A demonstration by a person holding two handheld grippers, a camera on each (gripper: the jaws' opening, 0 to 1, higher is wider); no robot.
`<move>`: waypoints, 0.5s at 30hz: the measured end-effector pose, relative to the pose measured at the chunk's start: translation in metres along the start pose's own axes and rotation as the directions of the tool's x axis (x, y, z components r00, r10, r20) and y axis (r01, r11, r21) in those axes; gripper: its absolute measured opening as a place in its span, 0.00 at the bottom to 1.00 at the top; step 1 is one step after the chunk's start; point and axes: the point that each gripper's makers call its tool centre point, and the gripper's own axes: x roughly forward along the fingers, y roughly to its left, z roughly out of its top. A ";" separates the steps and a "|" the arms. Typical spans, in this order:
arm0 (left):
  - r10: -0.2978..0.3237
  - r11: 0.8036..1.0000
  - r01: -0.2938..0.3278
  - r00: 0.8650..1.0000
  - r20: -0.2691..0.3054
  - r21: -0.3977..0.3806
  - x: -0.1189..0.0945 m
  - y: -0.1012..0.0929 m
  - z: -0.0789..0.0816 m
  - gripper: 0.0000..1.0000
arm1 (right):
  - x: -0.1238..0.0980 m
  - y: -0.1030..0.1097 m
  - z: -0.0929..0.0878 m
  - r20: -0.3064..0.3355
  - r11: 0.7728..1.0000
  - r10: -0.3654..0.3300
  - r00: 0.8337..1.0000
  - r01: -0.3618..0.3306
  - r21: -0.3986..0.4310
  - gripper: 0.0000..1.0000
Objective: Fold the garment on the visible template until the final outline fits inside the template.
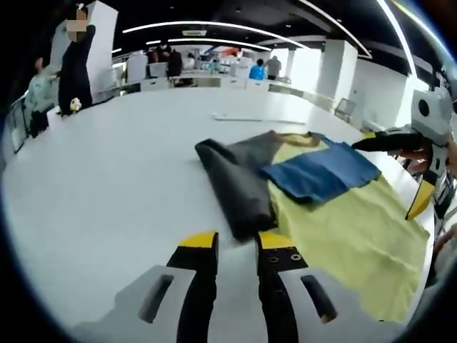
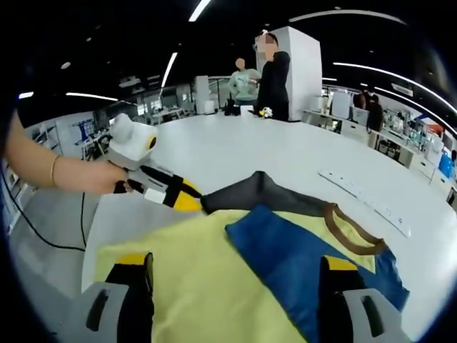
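Where the left gripper [image 1: 237,243] points, a white table [image 1: 107,179] spreads wide, with people standing at its far edge. Garment [image 1: 343,214]: yellow body ahead and right of the left jaws, a blue sleeve [image 1: 321,171] folded across it, a dark grey sleeve [image 1: 239,186] reaching to the jaw tips. Left jaws stand slightly apart, grasping nothing visible. Right gripper [image 2: 235,268]: jaws wide apart over the yellow and blue cloth, brown collar [image 2: 353,232] just beyond its right jaw.
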 end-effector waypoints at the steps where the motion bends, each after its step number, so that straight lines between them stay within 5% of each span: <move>1: -0.008 1.000 0.008 1.000 -0.004 -0.005 0.001 -0.001 -0.001 0.12 | 0.000 0.001 -0.001 0.001 1.000 0.001 1.000 -0.001 -0.004 0.95; 9: -0.010 1.000 0.011 1.000 0.005 -0.027 0.009 -0.001 0.003 0.00 | 0.001 0.006 -0.008 -0.014 1.000 0.004 1.000 -0.004 0.001 0.94; 15: -0.012 0.999 0.013 0.999 0.037 -0.029 0.007 -0.009 0.014 0.00 | 0.001 0.006 -0.013 -0.010 1.000 0.004 1.000 -0.004 0.022 0.94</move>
